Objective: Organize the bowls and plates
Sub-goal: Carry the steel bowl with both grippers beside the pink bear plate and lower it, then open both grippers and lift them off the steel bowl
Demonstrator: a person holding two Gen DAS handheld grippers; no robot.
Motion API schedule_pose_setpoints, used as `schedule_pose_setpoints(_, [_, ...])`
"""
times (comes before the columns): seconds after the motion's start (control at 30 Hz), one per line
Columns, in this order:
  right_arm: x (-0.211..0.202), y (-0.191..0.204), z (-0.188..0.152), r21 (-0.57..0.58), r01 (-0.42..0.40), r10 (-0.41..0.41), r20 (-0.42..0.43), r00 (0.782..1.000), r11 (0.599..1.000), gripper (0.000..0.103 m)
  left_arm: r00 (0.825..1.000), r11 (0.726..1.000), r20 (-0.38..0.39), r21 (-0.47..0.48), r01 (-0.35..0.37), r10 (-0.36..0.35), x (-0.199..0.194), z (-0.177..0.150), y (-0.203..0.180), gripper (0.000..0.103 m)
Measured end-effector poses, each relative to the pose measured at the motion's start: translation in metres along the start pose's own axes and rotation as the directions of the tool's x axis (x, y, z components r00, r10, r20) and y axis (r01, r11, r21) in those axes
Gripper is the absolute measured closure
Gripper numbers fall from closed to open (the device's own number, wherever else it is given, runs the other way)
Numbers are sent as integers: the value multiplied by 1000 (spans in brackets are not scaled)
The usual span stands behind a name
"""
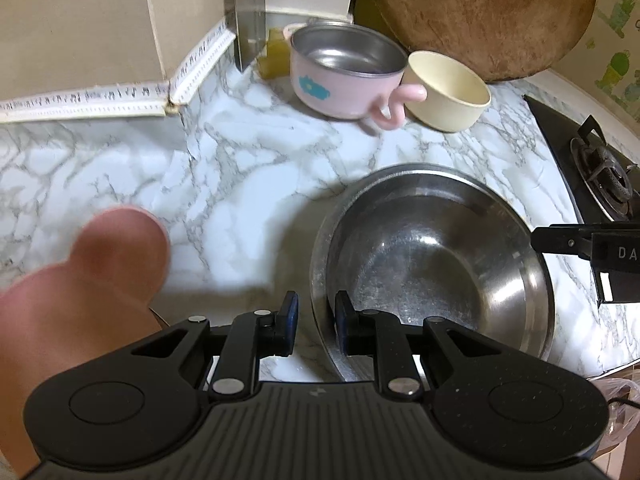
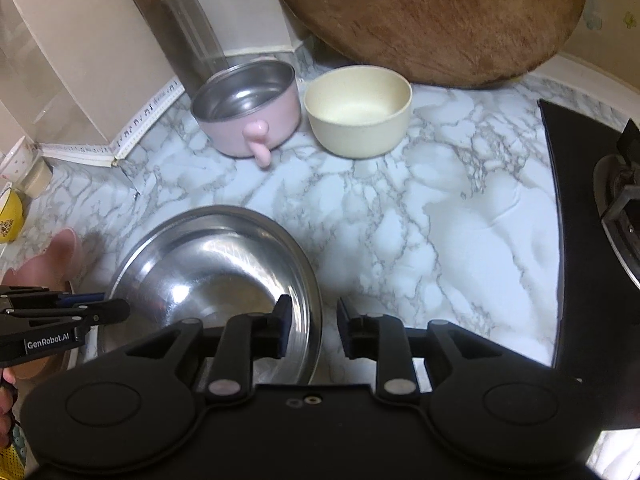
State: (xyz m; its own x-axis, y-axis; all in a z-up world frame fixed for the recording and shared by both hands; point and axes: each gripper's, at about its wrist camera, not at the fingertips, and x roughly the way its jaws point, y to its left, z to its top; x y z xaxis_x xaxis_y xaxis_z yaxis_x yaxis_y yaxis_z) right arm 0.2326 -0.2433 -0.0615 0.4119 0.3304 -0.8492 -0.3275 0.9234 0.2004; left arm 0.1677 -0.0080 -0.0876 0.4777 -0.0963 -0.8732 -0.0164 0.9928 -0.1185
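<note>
From my left wrist view, my left tool (image 1: 313, 322) straddles the near-left rim of the large stainless steel bowl (image 1: 436, 268), one pad outside and one inside; a visible gap remains beside the rim, so I cannot tell whether the pads press on it. The bowl sits on the white marble-patterned desk (image 1: 224, 184). Further back stand a pink steel-lined bowl with a curly handle (image 1: 340, 76) and, just beside it, a cream round bowl (image 1: 444, 92), in front of a round wooden chopping board (image 1: 484, 16) leaning on the wall. A blurred pink shape (image 1: 92, 272) fills the lower left, and my right tool (image 1: 538, 240) comes in at the right edge by the black gas hob (image 1: 592, 168). From my right wrist view, my right tool (image 2: 311, 322) stands spread around the steel bowl's right rim (image 2: 316, 300), the pads not pressing it. My left tool (image 2: 116, 310) reaches the bowl's left rim. A yellow bowl (image 2: 10, 216) sits at far left.
</note>
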Motion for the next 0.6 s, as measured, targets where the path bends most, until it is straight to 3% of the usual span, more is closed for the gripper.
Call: schedule_pose_setpoints(0.6, [-36, 19, 28, -51, -41, 46, 106, 993, 998, 54, 988, 999, 151, 43, 30, -36, -51, 33, -13, 83])
